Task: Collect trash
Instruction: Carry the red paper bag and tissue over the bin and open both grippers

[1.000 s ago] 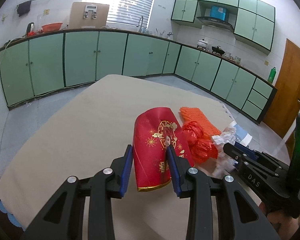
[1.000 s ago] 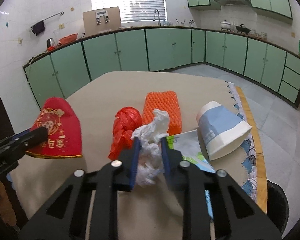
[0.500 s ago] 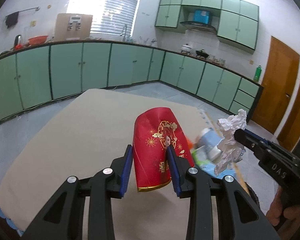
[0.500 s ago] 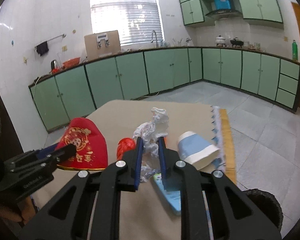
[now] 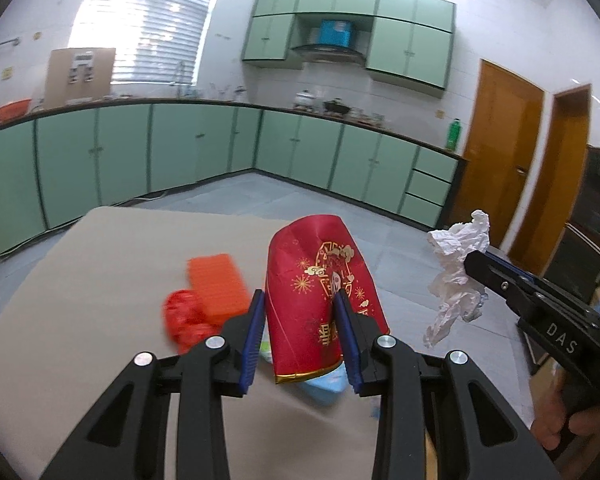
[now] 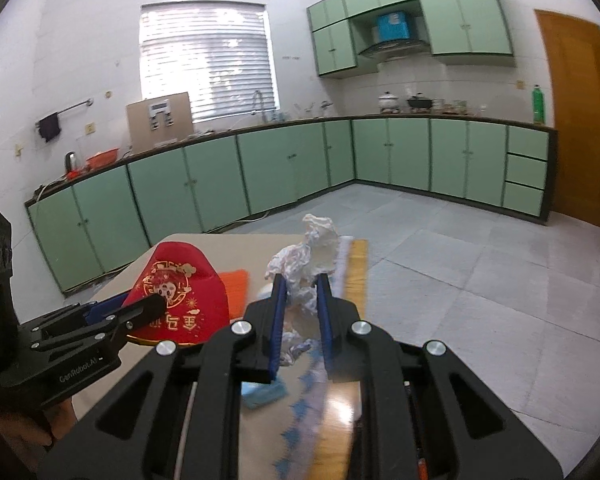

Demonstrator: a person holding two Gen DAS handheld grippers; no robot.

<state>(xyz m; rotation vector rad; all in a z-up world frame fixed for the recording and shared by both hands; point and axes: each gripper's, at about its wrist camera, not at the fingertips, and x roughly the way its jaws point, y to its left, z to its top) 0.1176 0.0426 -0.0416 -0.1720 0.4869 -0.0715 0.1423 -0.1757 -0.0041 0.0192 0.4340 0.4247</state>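
Gripping a red packet (image 5: 320, 300), the left gripper (image 5: 300, 334) hangs above the table (image 5: 100, 280); at three o'clock, the right gripper (image 6: 300, 316) pinches crumpled white paper (image 6: 304, 264).

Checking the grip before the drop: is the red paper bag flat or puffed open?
Puffed open: the red paper bag bulges rounded between the left gripper's fingers.

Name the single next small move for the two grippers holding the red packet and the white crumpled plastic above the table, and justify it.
Probably carry both on toward a bin, which no view shows. The left gripper grips the red packet and the right gripper pinches the white crumpled plastic, both clear of the table.
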